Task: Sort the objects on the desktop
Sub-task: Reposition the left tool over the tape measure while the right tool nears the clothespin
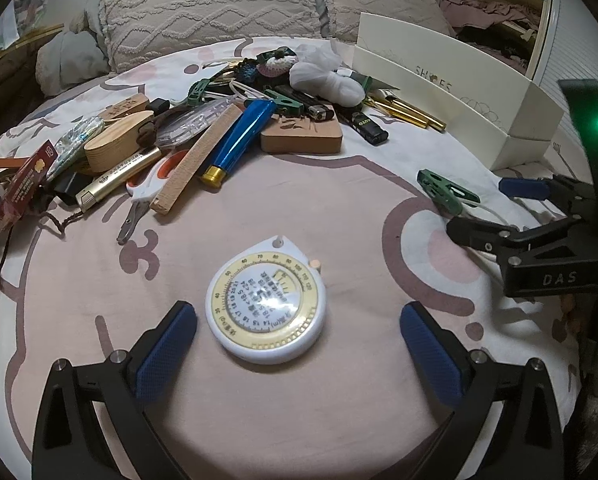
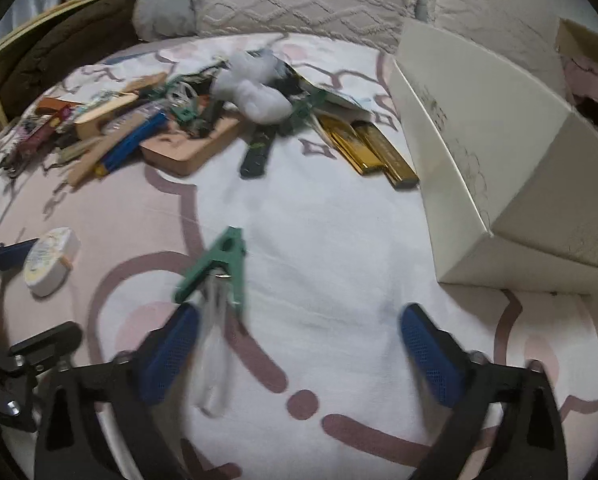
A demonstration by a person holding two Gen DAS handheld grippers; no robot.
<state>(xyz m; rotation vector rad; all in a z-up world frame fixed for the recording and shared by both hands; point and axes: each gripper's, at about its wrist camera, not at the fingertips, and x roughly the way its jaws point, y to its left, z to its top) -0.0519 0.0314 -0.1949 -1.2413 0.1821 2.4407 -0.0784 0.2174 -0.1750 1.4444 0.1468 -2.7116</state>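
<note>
- The round white tape measure (image 1: 266,309) with its yellow dial lies flat on the pink-and-white bedsheet (image 1: 339,420), apart from the clutter and just ahead of the left gripper (image 1: 298,344).
- The left gripper's blue pads (image 1: 167,350) stand spread wide, one on each side of the tape measure; neither touches it, so nothing is held.
- A green clip (image 2: 215,270) with a pale, blurred clear piece trailing from it lies on the sheet close by the right gripper's (image 2: 299,352) left pad (image 2: 171,354). Those fingers are also spread wide and pinch nothing.
- In the left wrist view the green clip sits to the right of the tape measure, just beyond the right gripper's tips.
- Farther back a pile of mixed things stretches across the bed: a blue tube (image 1: 241,142), a wooden block (image 1: 302,133), gold bars (image 2: 373,154), a black lighter (image 1: 369,126) and a white cloth bundle (image 1: 327,78).
- A cream shoe box (image 2: 499,168) stands at the right, probably a sorting bin.
- Risks, as I judge them: the soft sheet gives under pressure, so closing on the low tape measure may snag fabric or let its smooth rim slip out; the clip lies off-centre to the right gripper, so a close here may only nudge it; the two grippers work near each other and could collide.
</note>
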